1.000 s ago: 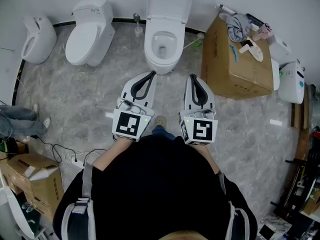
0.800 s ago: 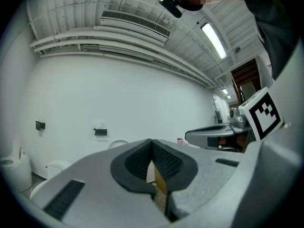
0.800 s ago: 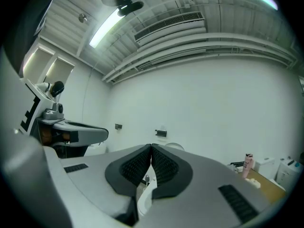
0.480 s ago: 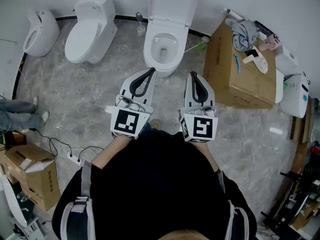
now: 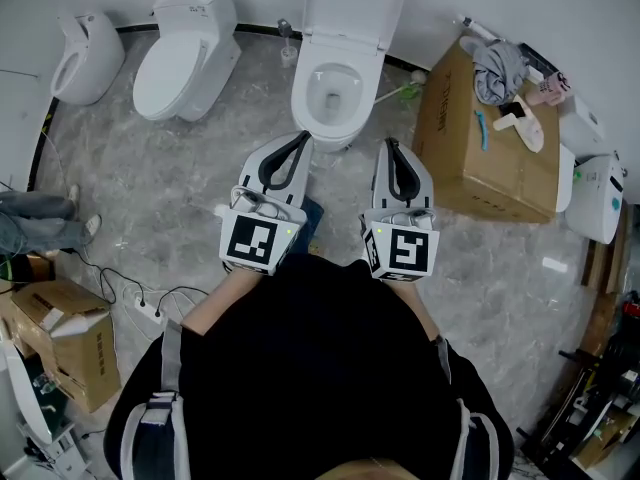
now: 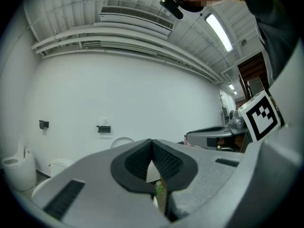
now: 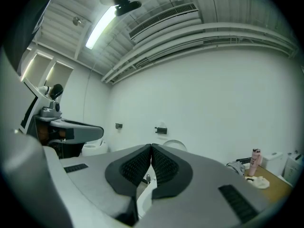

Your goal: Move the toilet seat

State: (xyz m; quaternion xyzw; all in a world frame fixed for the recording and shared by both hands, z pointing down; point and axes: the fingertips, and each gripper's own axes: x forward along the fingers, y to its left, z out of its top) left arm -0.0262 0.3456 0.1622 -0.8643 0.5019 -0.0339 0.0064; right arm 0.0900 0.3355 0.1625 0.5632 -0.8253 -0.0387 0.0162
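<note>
In the head view a white toilet [image 5: 335, 93] stands against the far wall, its lid [image 5: 352, 3] raised and the bowl open. My left gripper [image 5: 303, 140] is shut and empty, its tips just left of the bowl's front rim. To the right of that rim my right gripper [image 5: 389, 145] is also shut with nothing in it. In the left gripper view the left gripper [image 6: 151, 141] points level, its dark pads meeting, with the lid's rounded top [image 6: 122, 141] behind. The right gripper [image 7: 151, 146] looks the same in its own view, beside the lid [image 7: 175, 145].
A second toilet [image 5: 190, 48] and a third white fixture [image 5: 85, 58] stand at the left. A toilet brush [image 5: 287, 48] sits between the toilets. A cardboard box [image 5: 470, 163] carrying cloth and small items is at the right. Cables [image 5: 140, 303], another box [image 5: 65, 338] and a person's legs [image 5: 35, 218] lie at the left.
The person has stepped forward, and both shut grippers have come slightly closer to the toilet bowl's front. Their jaws stayed shut throughout.
</note>
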